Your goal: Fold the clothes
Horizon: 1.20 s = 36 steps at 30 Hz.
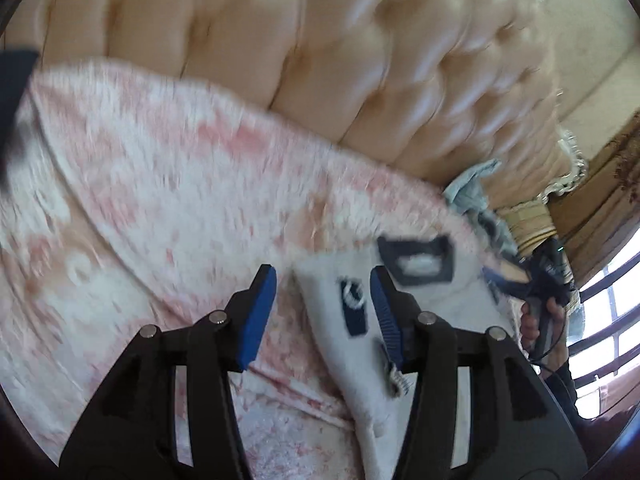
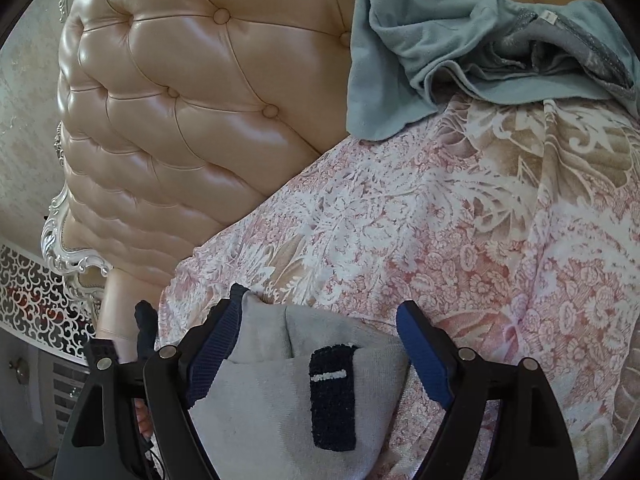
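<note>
The soft, limp grey garment lies on the floral bedspread beneath both grippers, the left gripper and right gripper standing open, and looks best pinched at its edges.

Both wrist fisheyes look steeply down, close over the pink floral bedspread – sharing the tufted beige leather headboard.

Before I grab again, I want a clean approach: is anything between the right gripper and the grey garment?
Nothing visible. The right gripper stands open directly over the grey garment on the floral bedspread; the teal clothing lies farther off by the headboard.
</note>
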### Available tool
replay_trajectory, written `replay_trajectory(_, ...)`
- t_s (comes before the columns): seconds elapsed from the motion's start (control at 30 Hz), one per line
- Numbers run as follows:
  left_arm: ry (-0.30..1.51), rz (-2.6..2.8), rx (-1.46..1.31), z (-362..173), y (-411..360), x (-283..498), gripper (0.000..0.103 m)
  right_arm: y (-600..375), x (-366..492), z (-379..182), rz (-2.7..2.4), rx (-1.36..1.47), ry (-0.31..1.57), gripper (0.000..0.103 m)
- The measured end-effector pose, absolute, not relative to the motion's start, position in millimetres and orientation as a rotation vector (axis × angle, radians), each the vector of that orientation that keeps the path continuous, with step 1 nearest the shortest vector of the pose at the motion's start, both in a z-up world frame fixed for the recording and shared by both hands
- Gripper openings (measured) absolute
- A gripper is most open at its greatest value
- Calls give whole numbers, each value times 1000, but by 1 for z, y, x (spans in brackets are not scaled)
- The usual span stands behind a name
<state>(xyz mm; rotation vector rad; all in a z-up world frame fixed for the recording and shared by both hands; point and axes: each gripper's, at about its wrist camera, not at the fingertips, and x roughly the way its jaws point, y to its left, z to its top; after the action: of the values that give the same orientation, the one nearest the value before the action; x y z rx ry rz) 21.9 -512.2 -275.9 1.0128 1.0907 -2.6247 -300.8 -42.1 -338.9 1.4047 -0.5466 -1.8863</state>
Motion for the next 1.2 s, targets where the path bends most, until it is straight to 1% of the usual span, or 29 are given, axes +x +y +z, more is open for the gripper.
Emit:
replay_trajectory(0.07, 1051, -2644, 1023, -277, -508, 16, 52, -43, -301, -340, -1884, 1405, -541, 83)
replay_trajectory(0.17, 830, -2617, 1152, -284, -494, -4, 51, -41, -300, -340, -1885, 1405, -532, 83)
replay_trajectory(0.2, 757, -2605, 1192, -286, -489, -11, 37, -41, -300, -340, -1885, 1405, -532, 83)
replay_trajectory(0.23, 679, -2603, 1222, -284, -483, -17, 28, -42, -299, -340, -1884, 1406, -532, 83)
replay_trajectory(0.27, 601, -2599, 1251, -281, -478, -22, 22, -42, -299, -341, -1883, 1406, -532, 83)
replay_trajectory(0.33, 518, -2596, 1289, -277, -471, -27, 20, -43, -299, -340, -1880, 1407, -530, 83)
replay_trajectory(0.37, 475, -2602, 1301, -275, -467, -29, 18, -45, -299, -339, -1879, 1407, -528, 83)
replay_trajectory(0.5, 441, -2593, 1408, -289, -463, -31, 17, -49, -299, -340, -1879, 1405, -523, 83)
replay_trajectory(0.53, 445, -2565, 1426, -296, -466, -31, 15, -50, -299, -339, -1881, 1404, -522, 84)
replay_trajectory(0.57, 449, -2536, 1443, -302, -468, -31, 15, -50, -298, -339, -1881, 1403, -519, 84)
replay_trajectory(0.7, 446, -2527, 1449, -297, -469, -30, 16, -52, -297, -338, -1886, 1403, -502, 84)
replay_trajectory(0.83, 505, -2599, 1372, -278, -473, -35, 18, -62, -290, -328, -1948, 1353, -375, 84)
replay_trajectory(0.87, 526, -2597, 1383, -283, -478, -40, 25, -64, -289, -326, -1967, 1336, -343, 84)
replay_trajectory(0.9, 547, -2595, 1395, -288, -484, -45, 34, -66, -287, -324, -1978, 1323, -312, 84)
replay_trajectory(0.93, 569, -2592, 1407, -293, -489, -50, 36, -69, -285, -322, -1977, 1319, -272, 84)
replay_trajectory(1.0, 650, -2554, 1429, -303, -500, -51, 36, -73, -282, -321, -1973, 1302, -197, 84)
replay_trajectory(1.1, 736, -2580, 1403, -302, -507, -39, 37, -75, -278, -318, -1969, 1266, -96, 84)
replay_trajectory(1.2, 828, -2598, 1380, -303, -509, -32, 43, -81, -274, -321, -1934, 1251, -3, 84)
